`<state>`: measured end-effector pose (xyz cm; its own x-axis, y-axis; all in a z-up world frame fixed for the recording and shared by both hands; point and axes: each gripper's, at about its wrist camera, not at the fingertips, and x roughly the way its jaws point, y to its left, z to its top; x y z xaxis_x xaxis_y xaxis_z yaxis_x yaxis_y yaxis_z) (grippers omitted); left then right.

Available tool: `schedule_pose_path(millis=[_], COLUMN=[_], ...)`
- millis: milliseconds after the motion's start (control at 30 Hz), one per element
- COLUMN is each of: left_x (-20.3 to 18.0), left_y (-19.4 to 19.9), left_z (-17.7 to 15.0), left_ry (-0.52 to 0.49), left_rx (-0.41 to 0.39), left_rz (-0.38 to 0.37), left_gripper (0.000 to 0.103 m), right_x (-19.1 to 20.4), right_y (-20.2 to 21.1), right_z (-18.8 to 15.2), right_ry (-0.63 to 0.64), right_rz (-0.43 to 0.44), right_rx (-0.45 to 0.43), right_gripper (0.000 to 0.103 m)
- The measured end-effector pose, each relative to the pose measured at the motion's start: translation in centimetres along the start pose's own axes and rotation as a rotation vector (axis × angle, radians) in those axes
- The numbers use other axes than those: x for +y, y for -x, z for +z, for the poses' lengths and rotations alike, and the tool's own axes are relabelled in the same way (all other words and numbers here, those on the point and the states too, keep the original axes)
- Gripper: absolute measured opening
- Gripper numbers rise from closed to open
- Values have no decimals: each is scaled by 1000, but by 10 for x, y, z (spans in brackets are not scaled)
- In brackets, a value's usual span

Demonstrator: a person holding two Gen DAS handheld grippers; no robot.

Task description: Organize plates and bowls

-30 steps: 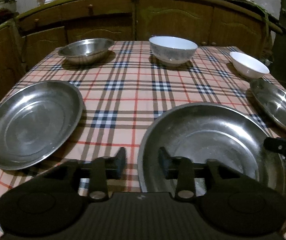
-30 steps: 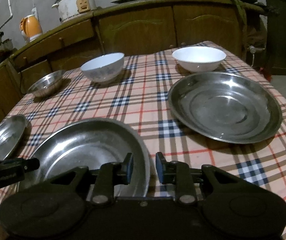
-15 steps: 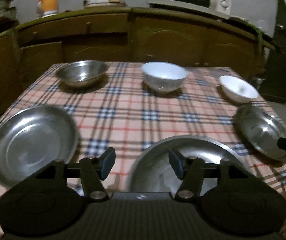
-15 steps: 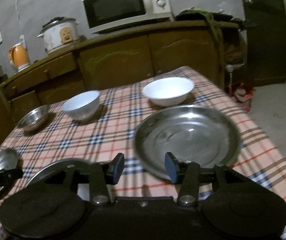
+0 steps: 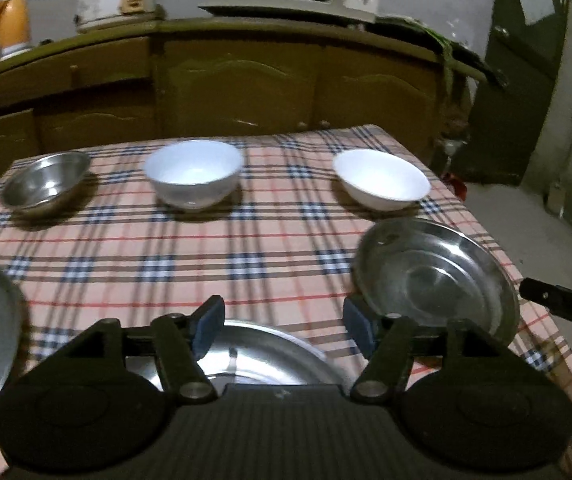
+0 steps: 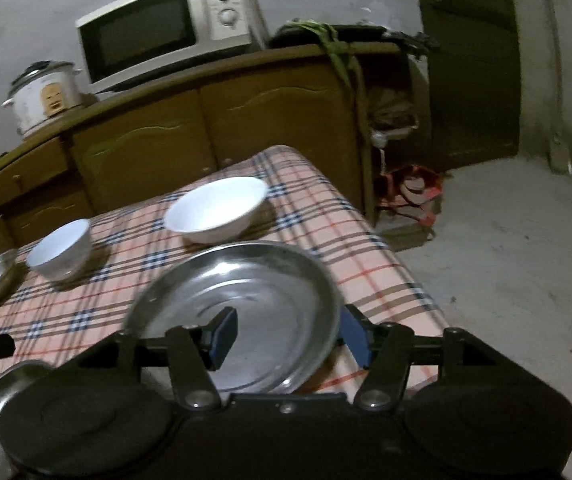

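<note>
Fingers (image 5: 210,326) of both grippers, just opening, hold nothing; near steel plate (image 5: 270,356) half hidden.

Right gripper (image 6: 286,336) low in the near foreground, jaws parted after just opening, nothing gripped, steel plate (image 6: 246,304) on the checked tablecloth (image 6: 366,248) just beyond, wide white bowl (image 6: 216,210) farther, smaller white bowl (image 6: 60,254) left, microwave (image 6: 166,32) on far cabinets.
</note>
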<state>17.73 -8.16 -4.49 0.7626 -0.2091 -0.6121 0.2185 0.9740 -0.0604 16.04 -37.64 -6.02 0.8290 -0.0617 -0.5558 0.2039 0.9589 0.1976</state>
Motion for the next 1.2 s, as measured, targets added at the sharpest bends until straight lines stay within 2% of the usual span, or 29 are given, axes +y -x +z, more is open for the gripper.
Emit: schedule_pose_path(millis=[200,367,600,633,667,733,767,800,833,900,1000,1200], left_x=[-24,-41,-55,-56,-56,-59,-60,-62,-63,-64,-60,-58], left_y=[-38,-68,-104,-109,-113,-123,-123,-125,-125,-125,-120,-97], left_z=[6,10,13,13,13,12,12,13,13,14,15,20], left_ry=[-13,-46,-44,-41,-37,-34,-40,-46,-49,-47,-37,-41], left_rx=[68,104,159,166,176,198,182,179,176,177,159,111], left_rz=[-6,14,6,5,4,-9,-7,-17,-31,-33,-45,-66], left_gripper=[68,68,66,65,58,50,45,42,29,25,22,19], right_x=[-22,-26,-29,-29,-30,-30,-31,-30,-30,-31,-35,-28], right_y=[-25,-50,-73,-76,-78,-80,-82,-83,-84,-85,-81,-51], right_z=[2,2,3,3,3,3,3,3,4,3,4,7], right_ry=[-52,-72,-105,-105,-108,-115,-116,-114,-113,-124,-143,-116], right_rz=[12,23,25,23,23,28,29,27,28,29,31,26], right_rx=[28,69,125,134,139,139,141,140,139,146,129,66], right_gripper=[70,70,70,70,70,70,70,65,44,27,18,17])
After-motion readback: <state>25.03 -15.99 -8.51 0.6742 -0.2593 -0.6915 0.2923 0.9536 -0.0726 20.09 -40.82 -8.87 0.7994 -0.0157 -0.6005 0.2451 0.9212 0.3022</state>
